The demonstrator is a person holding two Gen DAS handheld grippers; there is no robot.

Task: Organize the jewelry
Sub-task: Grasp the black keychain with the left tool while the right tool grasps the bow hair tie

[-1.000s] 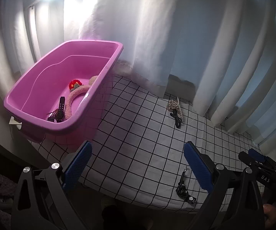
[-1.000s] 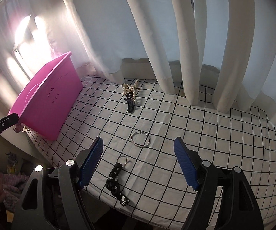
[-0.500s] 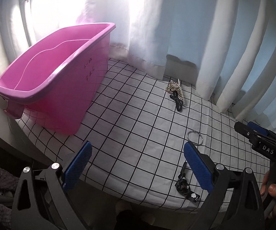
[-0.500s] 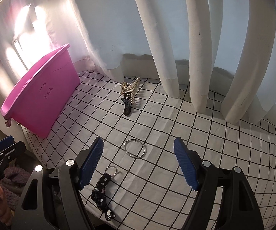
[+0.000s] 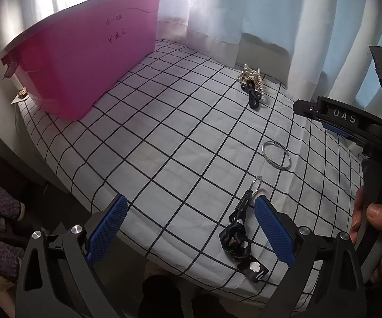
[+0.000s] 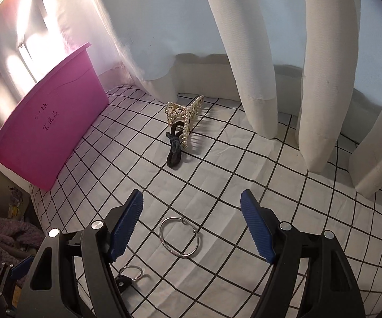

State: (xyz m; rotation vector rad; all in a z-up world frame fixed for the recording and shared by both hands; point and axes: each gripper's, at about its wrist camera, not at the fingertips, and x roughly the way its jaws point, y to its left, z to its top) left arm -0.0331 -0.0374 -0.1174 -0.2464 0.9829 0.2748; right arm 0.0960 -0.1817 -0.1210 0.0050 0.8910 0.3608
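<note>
Hovered with right gripper (image 6: 191, 224) fingers apart over the silver bangle (image 6: 179, 237) lying flat near the tabletop's (image 5: 164, 132) front edge, left gripper (image 5: 188, 228) fingers likewise apart nearer the black keychain strap (image 5: 237, 228), long axis running front-to-back.

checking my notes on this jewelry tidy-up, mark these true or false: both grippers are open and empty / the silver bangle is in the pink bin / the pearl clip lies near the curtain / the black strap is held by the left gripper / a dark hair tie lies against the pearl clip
1. Both grippers are open and empty: true. The left gripper and right gripper hold nothing.
2. The silver bangle is in the pink bin: false. It lies on the checked cloth, in front of the right gripper.
3. The pearl clip lies near the curtain: true.
4. The black strap is held by the left gripper: false. It lies on the cloth between the open jaws, ungripped.
5. A dark hair tie lies against the pearl clip: true.
</note>
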